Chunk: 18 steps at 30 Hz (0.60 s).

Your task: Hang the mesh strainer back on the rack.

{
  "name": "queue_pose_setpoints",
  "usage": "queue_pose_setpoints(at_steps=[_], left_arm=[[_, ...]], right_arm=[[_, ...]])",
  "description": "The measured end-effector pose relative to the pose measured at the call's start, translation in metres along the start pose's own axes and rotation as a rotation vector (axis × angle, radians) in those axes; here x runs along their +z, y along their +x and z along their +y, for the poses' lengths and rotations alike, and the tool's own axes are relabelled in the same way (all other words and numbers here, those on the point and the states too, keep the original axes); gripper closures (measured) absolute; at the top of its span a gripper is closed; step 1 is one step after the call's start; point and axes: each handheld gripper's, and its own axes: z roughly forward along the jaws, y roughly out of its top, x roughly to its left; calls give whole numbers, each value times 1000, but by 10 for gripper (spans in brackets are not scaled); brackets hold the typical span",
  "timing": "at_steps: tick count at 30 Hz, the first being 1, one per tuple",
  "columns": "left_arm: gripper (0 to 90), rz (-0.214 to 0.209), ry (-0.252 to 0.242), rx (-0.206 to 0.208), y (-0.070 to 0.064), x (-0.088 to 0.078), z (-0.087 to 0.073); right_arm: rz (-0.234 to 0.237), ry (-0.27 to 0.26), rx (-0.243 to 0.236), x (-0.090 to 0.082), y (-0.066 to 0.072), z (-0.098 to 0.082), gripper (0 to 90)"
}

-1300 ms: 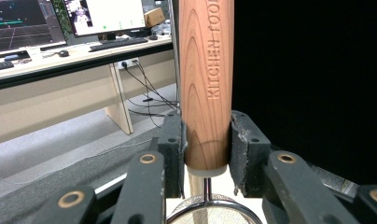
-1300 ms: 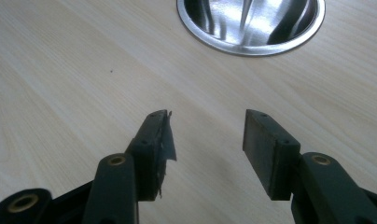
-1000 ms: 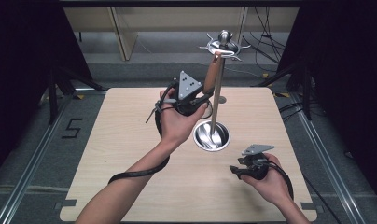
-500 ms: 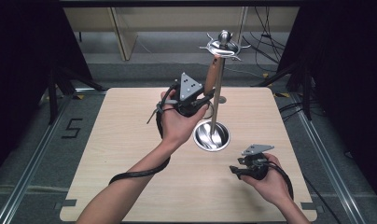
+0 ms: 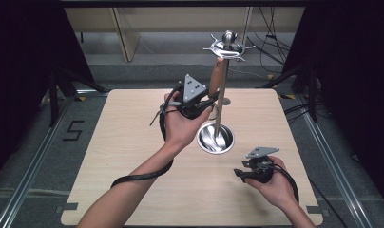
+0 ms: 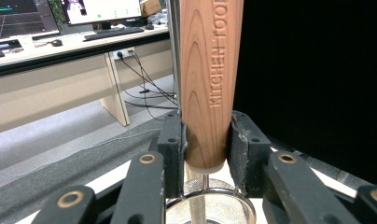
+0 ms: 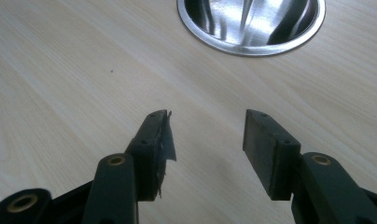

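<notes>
The left gripper view reads "KITCHEN TOOL" on the wooden handle [image 6: 209,84] clamped between the left gripper [image 6: 206,140] pads, its top cut off, whereas the high view shows it hanging beside the stand [image 5: 222,90] pole, while the right gripper [image 7: 206,140] gapes empty over the table [image 7: 60,70].

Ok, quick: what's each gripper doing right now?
Left gripper: shut on the light-brown wooden utensil handle hanging at the steel rack.
Right gripper: open, empty, above the pale wooden table.
</notes>
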Motion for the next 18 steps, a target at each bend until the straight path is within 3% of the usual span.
queue_pose_setpoints(at_steps=[8,14,15,18], left_arm=[[656,-17,8,-7,2,-1,0],[484,-21,22,-40,6,-9,-8],[457,-21,27,-40,7,-10,-9],[402,-29,42,-59,10,-18,-13]], right_arm=[[1,1,-2,0,0,0,510],[-1,-12,-14,1,-1,-1,508],[5,13,-8,-1,-1,0,508],[0,7,-13,-1,-1,0,505]])
